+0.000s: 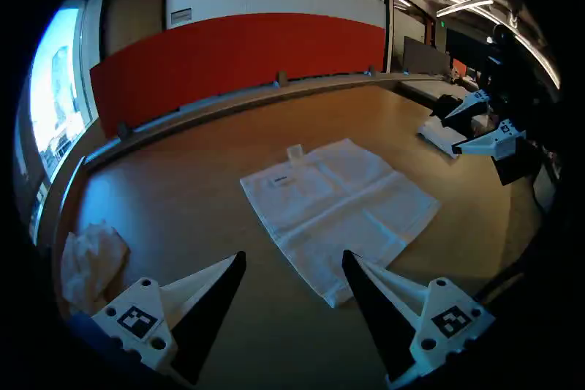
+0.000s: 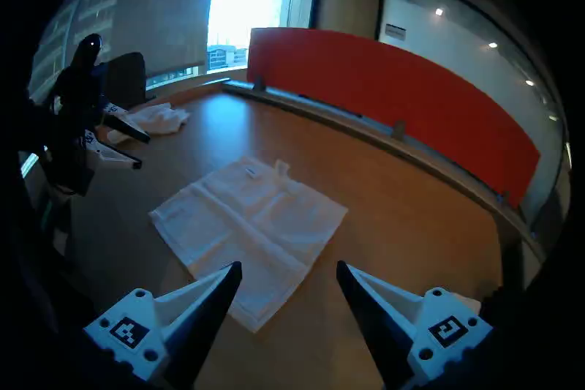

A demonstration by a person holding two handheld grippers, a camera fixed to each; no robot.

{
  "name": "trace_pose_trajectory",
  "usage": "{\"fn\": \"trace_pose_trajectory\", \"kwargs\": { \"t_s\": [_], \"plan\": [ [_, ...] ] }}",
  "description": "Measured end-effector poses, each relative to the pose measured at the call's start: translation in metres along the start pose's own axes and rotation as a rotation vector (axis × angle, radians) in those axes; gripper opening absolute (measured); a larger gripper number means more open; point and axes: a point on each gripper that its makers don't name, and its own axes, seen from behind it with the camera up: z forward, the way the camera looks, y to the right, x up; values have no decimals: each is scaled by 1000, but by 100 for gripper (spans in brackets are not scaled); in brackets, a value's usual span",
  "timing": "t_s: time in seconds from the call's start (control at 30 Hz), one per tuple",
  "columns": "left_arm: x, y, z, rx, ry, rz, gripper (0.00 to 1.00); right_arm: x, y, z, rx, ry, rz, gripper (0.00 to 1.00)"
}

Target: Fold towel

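Two sets of tongs stand wide open with nothing between their fingers: the left tongs [image 1: 292, 255] and the right tongs [image 2: 288, 264], each above the wooden surface [image 1: 183, 192]. Just ahead of both, near edge by their tips, the white towel [image 1: 340, 207] lies spread flat and creased. Farther off sits a crumpled cloth [image 2: 153, 119], then a red partition [image 1: 241, 53].
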Motion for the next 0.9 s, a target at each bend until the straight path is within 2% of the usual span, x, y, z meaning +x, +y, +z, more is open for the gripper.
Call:
{"fn": "trace_pose_trajectory", "kwargs": {
  "t_s": [0.2, 0.5, 0.77, 0.9],
  "plan": [
    [-30, 15, 16, -45, -64, 7, 97, -22, -8, 15, 16, -33, 0, 100],
    [-70, 30, 37, -80, -169, 11, 97, -60, -19, 30, 43, -95, 3, 100],
    [-81, 39, 51, -95, -203, -16, 97, -89, -28, 41, 72, -150, -9, 98],
    [-84, 43, 55, -104, -213, -22, 97, -94, -30, 44, 78, -156, -7, 95]
  ]
}}
